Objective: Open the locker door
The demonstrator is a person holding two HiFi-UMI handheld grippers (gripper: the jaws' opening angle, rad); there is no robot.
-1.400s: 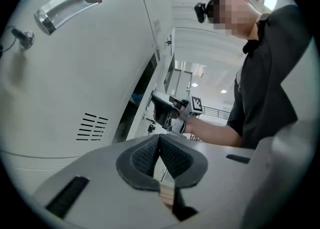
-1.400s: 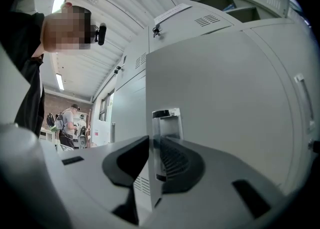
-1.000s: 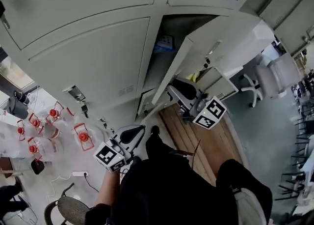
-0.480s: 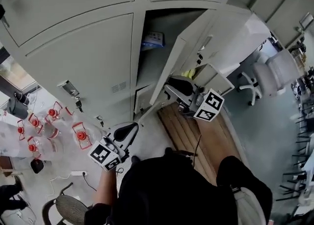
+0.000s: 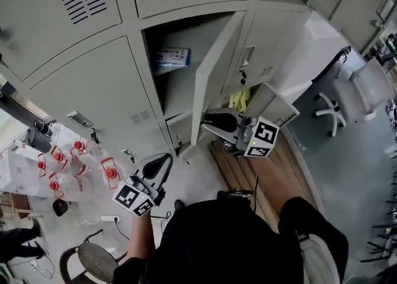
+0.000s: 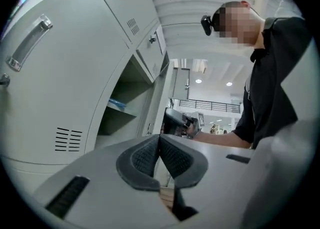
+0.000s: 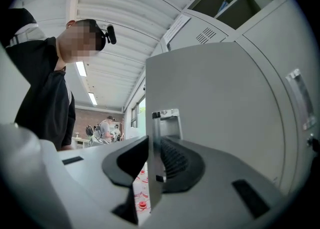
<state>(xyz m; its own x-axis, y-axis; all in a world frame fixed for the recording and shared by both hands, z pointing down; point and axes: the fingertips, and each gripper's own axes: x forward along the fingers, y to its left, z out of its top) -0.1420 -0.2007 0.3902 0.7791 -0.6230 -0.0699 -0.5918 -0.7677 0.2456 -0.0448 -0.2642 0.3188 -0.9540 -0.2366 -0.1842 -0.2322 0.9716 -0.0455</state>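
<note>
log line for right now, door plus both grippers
locker door: partly open | right gripper: shut on door's free edge | left gripper: shut, empty, off the door | blue box: on shelf inside

The left gripper [image 5: 164, 161] is held out in front on a bare forearm [image 5: 141, 234], roughly level, its jaws pressed together with nothing between them. The right gripper [image 5: 209, 117] reaches further forward, jaws clamped on the edge of the locker door [image 5: 217, 59].

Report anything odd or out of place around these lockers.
Nothing looks damaged or spilled. The locker door stands open with the right gripper clamped on its edge; a box lies inside.
</note>
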